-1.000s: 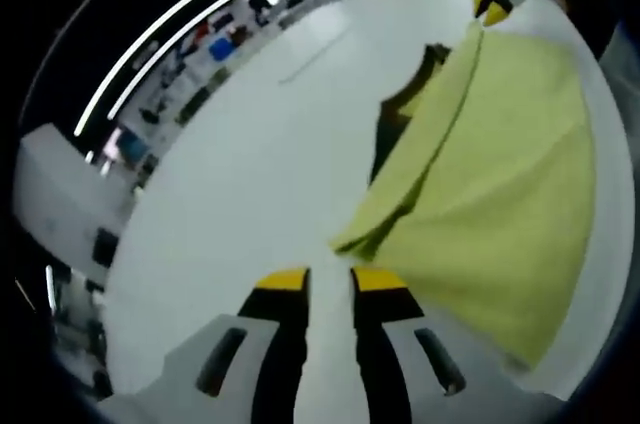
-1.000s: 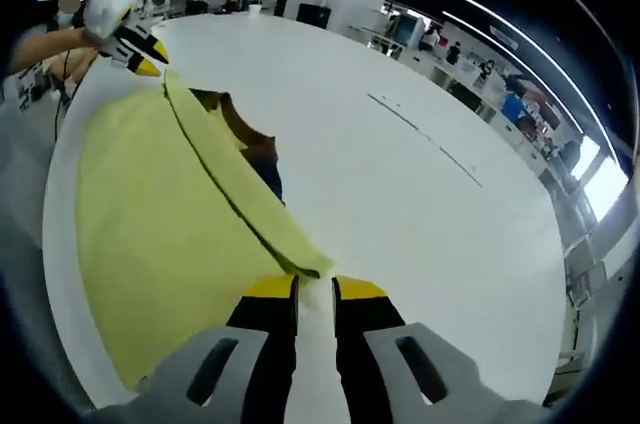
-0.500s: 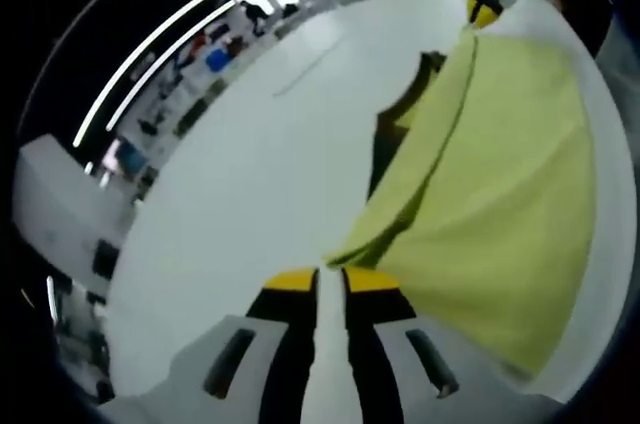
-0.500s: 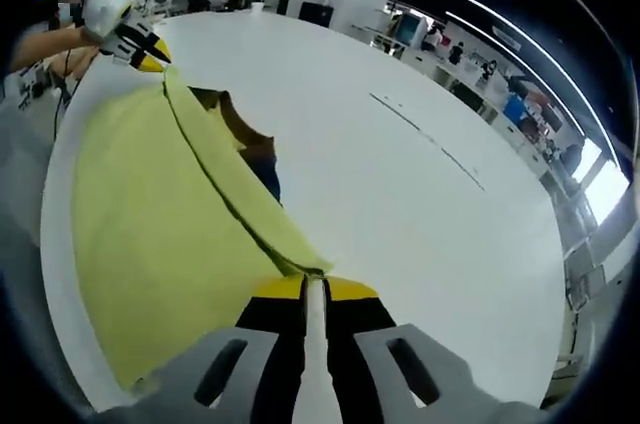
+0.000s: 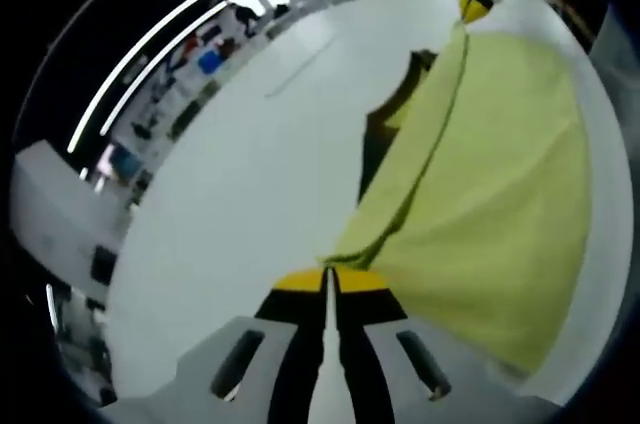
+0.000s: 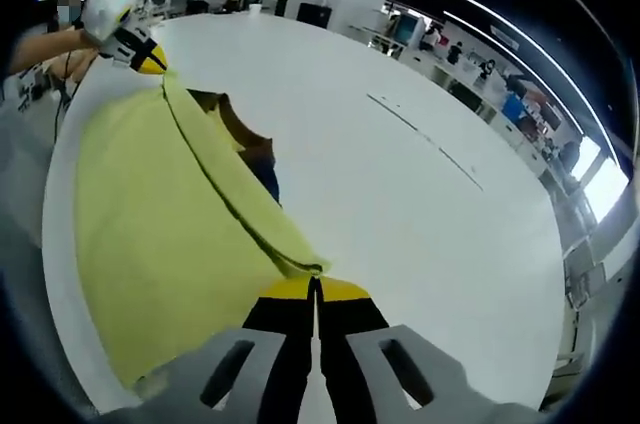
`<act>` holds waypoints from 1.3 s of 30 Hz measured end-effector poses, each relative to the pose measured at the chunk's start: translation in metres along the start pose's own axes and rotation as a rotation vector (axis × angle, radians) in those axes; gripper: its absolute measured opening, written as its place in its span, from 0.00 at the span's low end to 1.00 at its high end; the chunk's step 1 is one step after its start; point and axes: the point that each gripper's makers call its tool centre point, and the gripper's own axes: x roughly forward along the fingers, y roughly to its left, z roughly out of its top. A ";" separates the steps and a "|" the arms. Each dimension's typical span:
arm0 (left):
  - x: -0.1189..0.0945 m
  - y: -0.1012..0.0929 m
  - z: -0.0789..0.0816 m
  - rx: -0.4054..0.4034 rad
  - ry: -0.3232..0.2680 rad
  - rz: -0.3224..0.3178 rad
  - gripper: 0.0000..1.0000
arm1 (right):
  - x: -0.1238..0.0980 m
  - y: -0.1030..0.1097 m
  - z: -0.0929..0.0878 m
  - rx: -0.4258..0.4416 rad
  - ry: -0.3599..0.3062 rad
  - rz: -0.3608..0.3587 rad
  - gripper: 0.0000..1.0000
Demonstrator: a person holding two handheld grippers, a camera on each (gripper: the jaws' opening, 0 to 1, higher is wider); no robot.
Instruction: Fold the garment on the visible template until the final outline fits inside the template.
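Both pairs of jaws had closed since before — left gripper (image 5: pixel 327 282) and right gripper (image 6: pixel 314 289) each pinched a corner of the soft yellow-green garment (image 6: pixel 170 224) — folded lengthwise on the smooth white table (image 6: pixel 400 194).

A yellow garment (image 5: pixel 490 174) lies on the white table (image 5: pixel 250 184).

Beyond the yellow garment (image 6: pixel 170 214) the white surface (image 6: pixel 420 204) lies bare and passable; only the dark template (image 6: pixel 262 166) edge shows beside the folded edge.
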 end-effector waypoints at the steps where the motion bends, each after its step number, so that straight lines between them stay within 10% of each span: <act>1: -0.001 0.001 0.000 0.007 -0.001 0.004 0.00 | 0.000 0.000 0.000 -0.007 0.000 -0.001 0.08; 39: 0.000 0.008 0.000 -0.187 -0.014 -0.016 0.07 | 0.005 -0.003 -0.002 0.003 0.015 0.003 0.01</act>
